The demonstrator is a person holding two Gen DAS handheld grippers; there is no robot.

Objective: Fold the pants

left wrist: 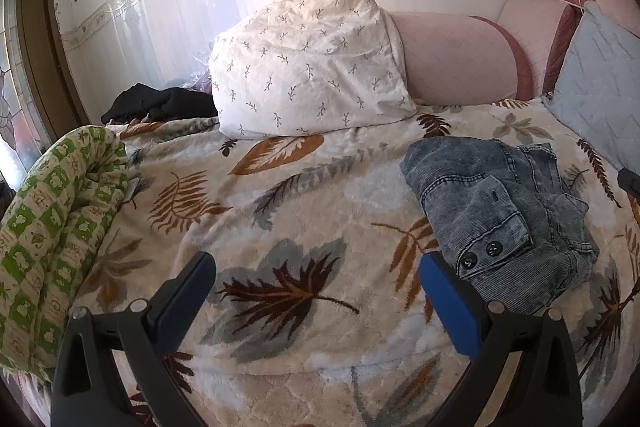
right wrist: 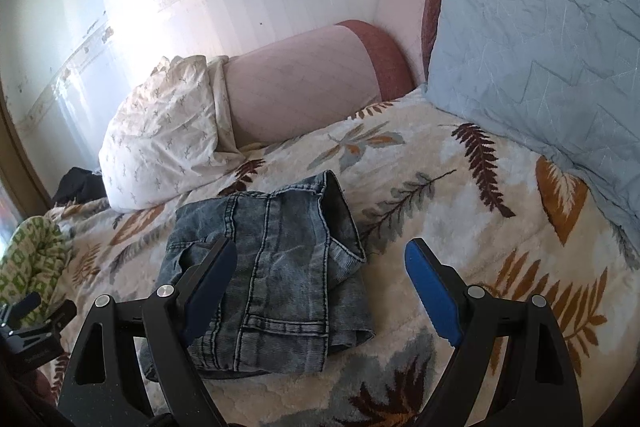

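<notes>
The blue-grey denim pants (left wrist: 504, 219) lie folded into a compact bundle on the leaf-patterned blanket (left wrist: 280, 227), with two dark buttons showing on a flap. In the right wrist view the pants (right wrist: 276, 267) lie just ahead of my fingers, back pocket up. My left gripper (left wrist: 316, 267) is open and empty, hovering over bare blanket to the left of the pants. My right gripper (right wrist: 320, 259) is open and empty, its jaws spread wide above the near right part of the bundle, not touching it.
A white sprigged pillow (left wrist: 304, 67) and a pink bolster (left wrist: 452, 59) lie along the wall. A blue quilted cushion (right wrist: 540, 47) leans at the right. A green patterned roll (left wrist: 52, 227) lies at the left edge, dark clothes (left wrist: 160, 103) behind it.
</notes>
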